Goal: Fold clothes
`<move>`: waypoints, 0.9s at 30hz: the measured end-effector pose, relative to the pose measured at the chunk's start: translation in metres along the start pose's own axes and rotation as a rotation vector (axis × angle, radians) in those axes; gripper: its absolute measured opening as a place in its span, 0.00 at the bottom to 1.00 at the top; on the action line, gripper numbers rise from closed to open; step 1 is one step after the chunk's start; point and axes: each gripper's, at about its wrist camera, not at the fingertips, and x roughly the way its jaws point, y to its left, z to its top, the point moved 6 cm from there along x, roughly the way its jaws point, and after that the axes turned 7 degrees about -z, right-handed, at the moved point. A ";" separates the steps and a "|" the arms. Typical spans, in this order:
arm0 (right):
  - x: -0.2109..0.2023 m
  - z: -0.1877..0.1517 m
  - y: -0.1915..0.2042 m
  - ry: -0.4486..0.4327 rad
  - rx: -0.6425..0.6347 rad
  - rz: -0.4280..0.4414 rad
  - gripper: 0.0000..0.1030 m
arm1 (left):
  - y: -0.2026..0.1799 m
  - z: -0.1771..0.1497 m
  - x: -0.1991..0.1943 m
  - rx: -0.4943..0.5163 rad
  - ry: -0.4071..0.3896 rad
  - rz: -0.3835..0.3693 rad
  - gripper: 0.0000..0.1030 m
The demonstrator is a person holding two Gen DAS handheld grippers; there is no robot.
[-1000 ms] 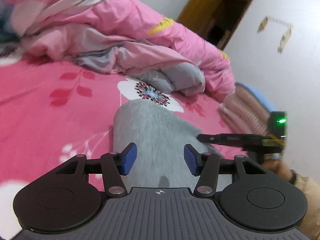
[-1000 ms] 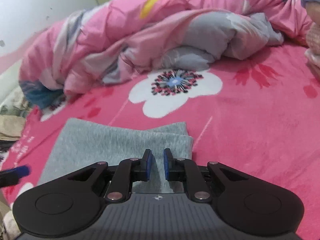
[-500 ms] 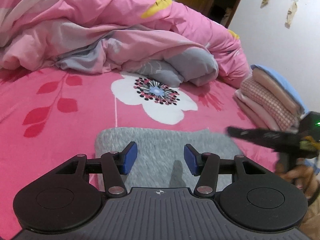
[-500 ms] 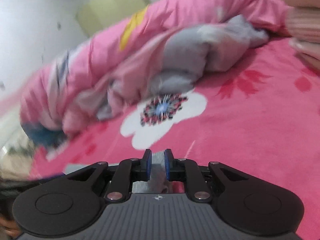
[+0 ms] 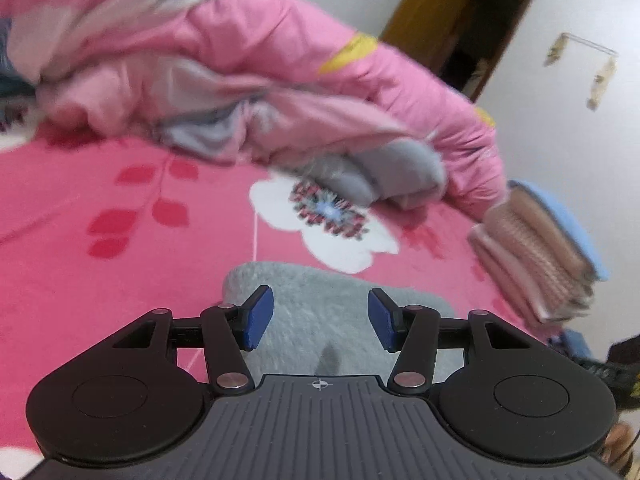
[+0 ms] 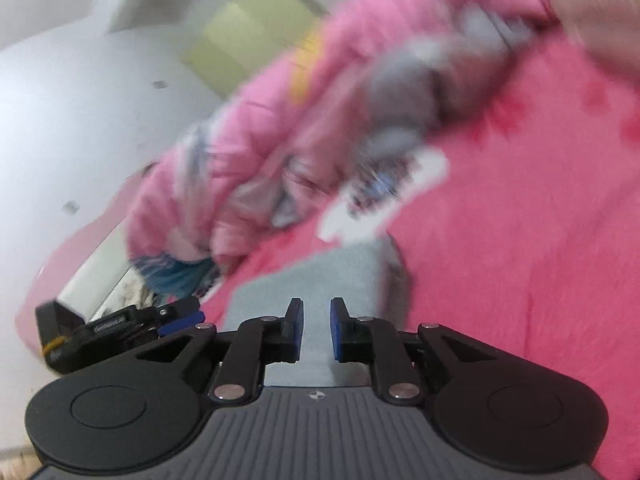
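A folded grey garment (image 5: 308, 280) lies flat on the pink flowered bed sheet (image 5: 120, 280). My left gripper (image 5: 320, 316) hovers over its near edge, open, with its blue pads wide apart and nothing between them. In the right wrist view the same grey garment (image 6: 320, 272) lies just beyond my right gripper (image 6: 315, 328). That gripper's blue pads stand a narrow gap apart with no cloth pinched between them. The left gripper (image 6: 176, 320) shows at the left of this view, beside the garment's left end. Both views are blurred by motion.
A crumpled pink and grey quilt (image 5: 280, 92) fills the far side of the bed. A stack of folded clothes (image 5: 536, 248) with a blue piece on top sits at the right. A white wall and a wooden doorway (image 5: 460, 40) lie beyond.
The right wrist view has rolled and swung, and its pads stand slightly wider apart. In the left wrist view the right gripper has left the garment and dropped to the right edge.
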 end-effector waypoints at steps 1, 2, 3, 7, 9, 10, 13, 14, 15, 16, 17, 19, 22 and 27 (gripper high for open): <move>-0.012 -0.003 0.011 -0.005 -0.026 0.030 0.16 | -0.005 -0.004 -0.009 0.014 0.006 -0.003 0.51; -0.022 -0.010 0.020 0.001 -0.050 0.062 0.17 | -0.009 -0.010 -0.018 0.025 0.018 -0.008 0.51; -0.029 -0.019 0.029 0.017 -0.082 0.089 0.17 | -0.012 -0.018 -0.024 0.032 0.033 -0.009 0.51; -0.027 -0.067 0.037 0.113 -0.190 0.051 0.18 | -0.020 -0.052 -0.034 0.044 0.089 0.018 0.51; -0.017 -0.081 0.026 0.134 -0.172 -0.031 0.13 | -0.019 -0.066 -0.034 0.032 0.107 0.041 0.51; -0.020 -0.082 0.024 0.122 -0.136 -0.021 0.14 | -0.018 -0.070 -0.033 0.015 0.115 0.052 0.51; -0.040 -0.079 0.036 0.069 -0.153 0.011 0.16 | -0.019 -0.075 -0.038 -0.005 0.103 0.060 0.52; -0.046 -0.081 0.041 0.056 -0.175 0.020 0.16 | -0.019 -0.076 -0.040 -0.006 0.099 0.061 0.52; -0.048 -0.085 0.041 0.057 -0.171 0.020 0.18 | -0.019 -0.077 -0.040 -0.007 0.102 0.066 0.52; -0.051 -0.089 0.041 0.058 -0.166 0.020 0.19 | -0.018 -0.078 -0.040 -0.007 0.106 0.074 0.52; -0.051 -0.094 0.039 0.063 -0.152 0.018 0.20 | -0.018 -0.079 -0.039 -0.007 0.108 0.086 0.52; -0.041 -0.107 0.024 0.098 -0.067 0.001 0.20 | -0.019 -0.082 -0.037 -0.012 0.106 0.102 0.53; -0.032 -0.127 0.007 0.131 0.054 0.023 0.21 | -0.022 -0.083 -0.035 -0.007 0.112 0.130 0.55; -0.041 -0.149 0.017 0.103 0.009 0.111 0.23 | -0.026 -0.080 -0.030 0.001 0.136 0.184 0.55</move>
